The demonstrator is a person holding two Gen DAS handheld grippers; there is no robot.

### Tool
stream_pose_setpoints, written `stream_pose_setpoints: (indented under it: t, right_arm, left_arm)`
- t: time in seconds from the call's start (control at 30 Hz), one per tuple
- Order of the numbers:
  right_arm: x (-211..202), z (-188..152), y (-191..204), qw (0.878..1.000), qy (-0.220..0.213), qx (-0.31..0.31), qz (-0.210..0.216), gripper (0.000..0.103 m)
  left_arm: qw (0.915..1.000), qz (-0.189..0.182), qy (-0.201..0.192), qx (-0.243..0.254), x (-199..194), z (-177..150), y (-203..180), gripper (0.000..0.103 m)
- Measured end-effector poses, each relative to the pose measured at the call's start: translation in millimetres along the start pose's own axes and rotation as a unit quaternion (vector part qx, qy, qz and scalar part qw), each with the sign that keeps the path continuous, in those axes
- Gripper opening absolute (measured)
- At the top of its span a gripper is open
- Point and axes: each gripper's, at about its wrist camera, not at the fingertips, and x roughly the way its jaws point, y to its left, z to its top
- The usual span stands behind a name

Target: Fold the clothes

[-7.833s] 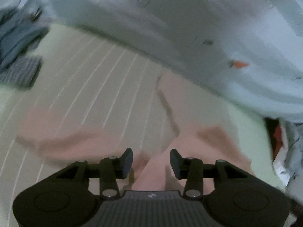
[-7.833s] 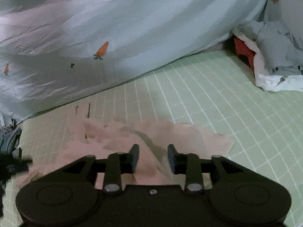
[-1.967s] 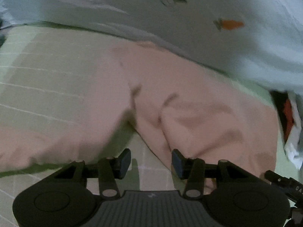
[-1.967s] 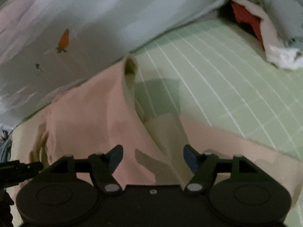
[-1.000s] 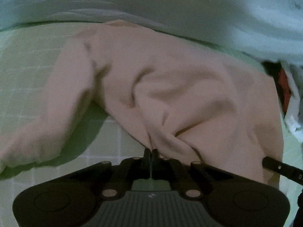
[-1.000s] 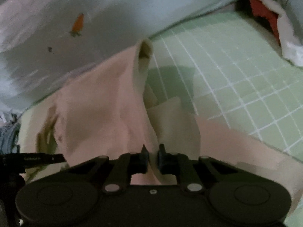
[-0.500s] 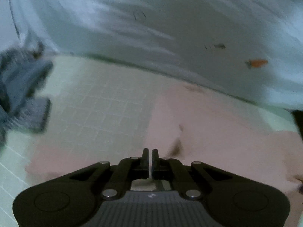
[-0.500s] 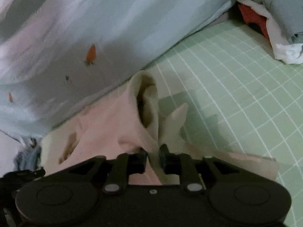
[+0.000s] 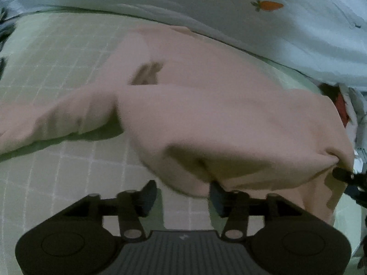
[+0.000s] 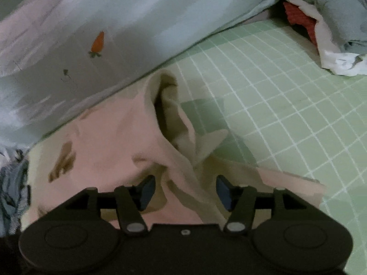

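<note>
A pale pink garment point(image 9: 206, 105) lies spread on the green checked sheet point(image 9: 57, 171), one sleeve trailing to the left. My left gripper point(image 9: 182, 193) hovers at its near edge with its jaws opening; a fold of pink cloth hangs just past the fingertips, and the pads do not press it. In the right wrist view the same garment point(image 10: 110, 137) bunches up into a ridge. My right gripper point(image 10: 183, 190) has its jaws opening too, with a loose fold of the cloth lying between the fingers, unpinched.
A light blue quilt point(image 10: 114, 23) with carrot prints runs along the far side. A heap of grey, white and red clothes point(image 10: 321, 23) sits at the far right. More grey-blue clothing point(image 10: 11, 183) lies at the left edge. Bare checked sheet point(image 10: 286, 114) stretches to the right.
Both grippers were shut on the pink cloth a second ago and now stand apart, the cloth released. The left view swung across the bed and back over the garment.
</note>
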Motion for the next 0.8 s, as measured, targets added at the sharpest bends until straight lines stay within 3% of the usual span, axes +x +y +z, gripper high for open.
stream_pose_setpoints:
  t: [0.1,0.13,0.17,0.2,0.23,0.33,0.47,0.73,0.8]
  right_arm:
    - [-5,-3,-2,1.000,-0.002,-0.001,-0.015,0.060]
    - [-8,-4,-3,1.000,0.000,-0.002,-0.014,0.053]
    - [-10,-4,-4,1.000,0.001,-0.003,-0.013,0.047]
    - [-12,-5,-4,1.000,0.003,-0.005,-0.012,0.025]
    - [-14,-7,-4,1.000,0.004,-0.006,-0.016,0.007]
    - [-24,-13,-1,1.000,-0.003,-0.017,-0.012,0.003]
    - [-51,-22,10,0.998,-0.037,-0.044,-0.004,0.003]
    - [-107,-38,8,0.995,-0.042,0.012,0.093,0.003]
    - [-110,-46,10,0.993,-0.033,0.016,0.108,0.003]
  left_arm:
    - [1.0000,-0.004,-0.005,-0.004,9,7,-1,0.054]
    - [0.9999,-0.004,-0.006,-0.010,12,10,1,0.049]
    - [0.9999,-0.006,-0.006,-0.014,14,12,3,0.026]
    - [0.9998,-0.007,-0.005,-0.016,16,14,4,0.009]
    - [0.9997,-0.009,-0.005,-0.020,17,17,5,0.005]
    - [0.9984,-0.023,-0.014,-0.050,12,19,15,0.004]
    - [0.9975,-0.012,-0.050,-0.049,-23,12,21,0.004]
    - [0.9908,-0.011,-0.125,-0.051,-152,-16,36,0.004]
    - [0.9900,-0.009,-0.126,-0.061,-172,-26,44,0.004]
